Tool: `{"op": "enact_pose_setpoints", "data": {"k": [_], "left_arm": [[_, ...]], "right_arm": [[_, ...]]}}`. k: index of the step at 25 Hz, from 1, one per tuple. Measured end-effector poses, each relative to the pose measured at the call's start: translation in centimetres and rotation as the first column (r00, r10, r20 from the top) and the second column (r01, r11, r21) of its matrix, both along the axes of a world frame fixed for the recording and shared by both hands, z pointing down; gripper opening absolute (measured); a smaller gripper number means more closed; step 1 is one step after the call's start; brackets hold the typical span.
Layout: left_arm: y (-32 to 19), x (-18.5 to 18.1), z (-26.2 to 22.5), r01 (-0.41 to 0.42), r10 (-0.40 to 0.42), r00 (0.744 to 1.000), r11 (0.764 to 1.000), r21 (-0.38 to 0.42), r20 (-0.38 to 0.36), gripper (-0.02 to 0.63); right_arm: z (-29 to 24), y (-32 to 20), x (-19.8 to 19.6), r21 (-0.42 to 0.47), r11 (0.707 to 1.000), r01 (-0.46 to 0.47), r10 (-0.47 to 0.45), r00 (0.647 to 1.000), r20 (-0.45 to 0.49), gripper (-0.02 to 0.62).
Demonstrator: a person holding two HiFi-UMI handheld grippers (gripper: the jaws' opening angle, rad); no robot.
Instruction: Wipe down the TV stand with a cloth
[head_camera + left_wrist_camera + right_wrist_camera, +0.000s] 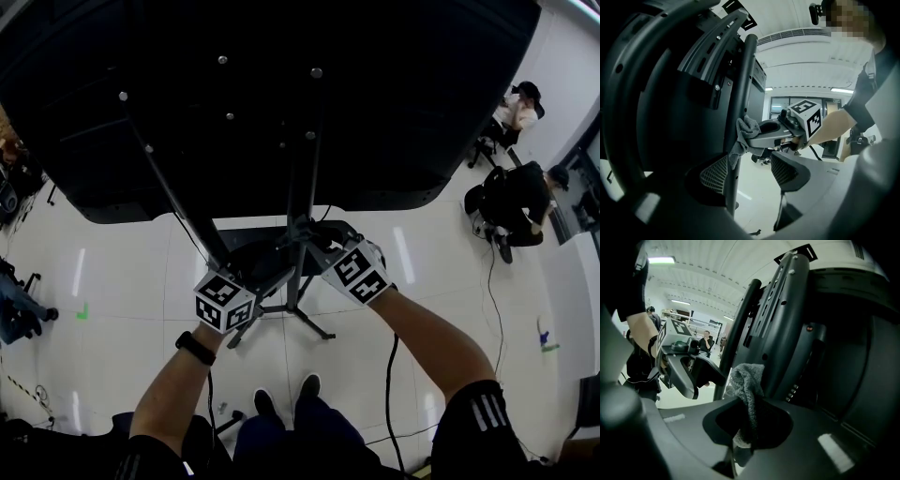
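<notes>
The black TV stand has a slanted pole [178, 206] and a centre column [302, 197] under the big black TV back [281, 84]. My right gripper [349, 267] is shut on a grey cloth [747, 385], which it presses against the stand's pole [740, 93]. In the left gripper view the cloth [744, 133] bunches at that gripper's tips, against the pole. My left gripper [750, 171] is open, with its mesh pads [715, 174] spread and the pole just beyond the left one. It holds nothing. From the right gripper view, the left gripper [701, 373] sits beside the pole.
The stand's legs [300, 319] spread over the pale tiled floor [122, 309], right in front of my shoes [286, 398]. Two people [511, 202] sit at the far right. A cable [494, 300] trails on the floor there. Dark equipment [19, 309] stands at the left edge.
</notes>
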State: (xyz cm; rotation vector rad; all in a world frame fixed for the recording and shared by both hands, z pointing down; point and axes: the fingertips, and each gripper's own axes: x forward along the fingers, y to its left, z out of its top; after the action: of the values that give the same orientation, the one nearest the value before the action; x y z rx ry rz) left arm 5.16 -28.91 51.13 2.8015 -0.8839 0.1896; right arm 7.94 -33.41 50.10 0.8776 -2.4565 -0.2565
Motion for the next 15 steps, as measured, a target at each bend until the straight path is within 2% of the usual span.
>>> {"op": "enact_pose_setpoints", "data": {"k": [15], "left_arm": [[-0.5,0.2,11.2,0.015,-0.013,1.0,0.992,-0.124,0.018,0.311]], "right_arm": [[13.8,-0.1,0.1,-0.155,0.988,-0.022,0.011,0.997,-0.072,0.034]]}}
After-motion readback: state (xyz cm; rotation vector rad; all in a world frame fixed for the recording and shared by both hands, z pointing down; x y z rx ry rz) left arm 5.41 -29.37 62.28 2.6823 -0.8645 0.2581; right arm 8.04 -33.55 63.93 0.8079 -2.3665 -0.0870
